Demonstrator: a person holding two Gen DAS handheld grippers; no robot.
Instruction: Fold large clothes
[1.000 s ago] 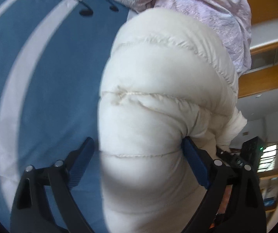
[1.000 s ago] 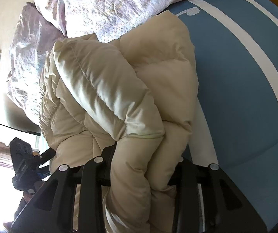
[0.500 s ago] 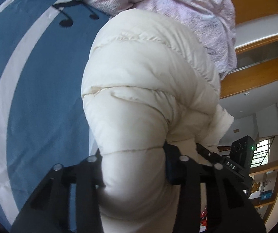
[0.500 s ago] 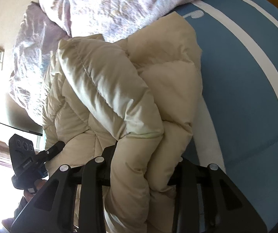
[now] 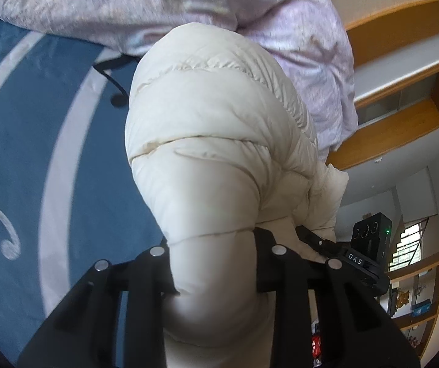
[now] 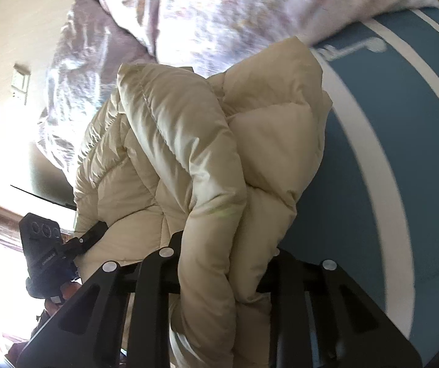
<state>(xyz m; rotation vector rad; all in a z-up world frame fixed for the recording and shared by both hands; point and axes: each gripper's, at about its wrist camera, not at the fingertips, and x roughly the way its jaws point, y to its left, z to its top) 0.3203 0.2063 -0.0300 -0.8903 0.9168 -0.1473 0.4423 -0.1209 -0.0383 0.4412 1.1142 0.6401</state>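
- On the left, the blue bedsheet point(image 5: 14, 159) has white curved stripes and a black music note printed on it.
- The left gripper point(image 5: 213, 263) is clenched on a fat roll of the cream puffer jacket point(image 5: 213, 128), and its jaws are closing tighter on it.
- The jacket's long side runs straight away from this gripper, up toward the lilac flowered duvet point(image 5: 158, 3) at the far end of the bed.
- The only writing I can read is "DAS", on the black arm of the other tool, low on the right of this view.
- The right gripper point(image 6: 222, 273) is grasping a thick folded bunch of the same jacket point(image 6: 188, 141), and its jaws are closing too.
- Here the jacket again stretches forward from the claw, with the bedsheet point(image 6: 357, 153) to its right.
- Both hands hold the near end, just beside each other, so neither looks nearer. I think the next move carries this end toward the far end.
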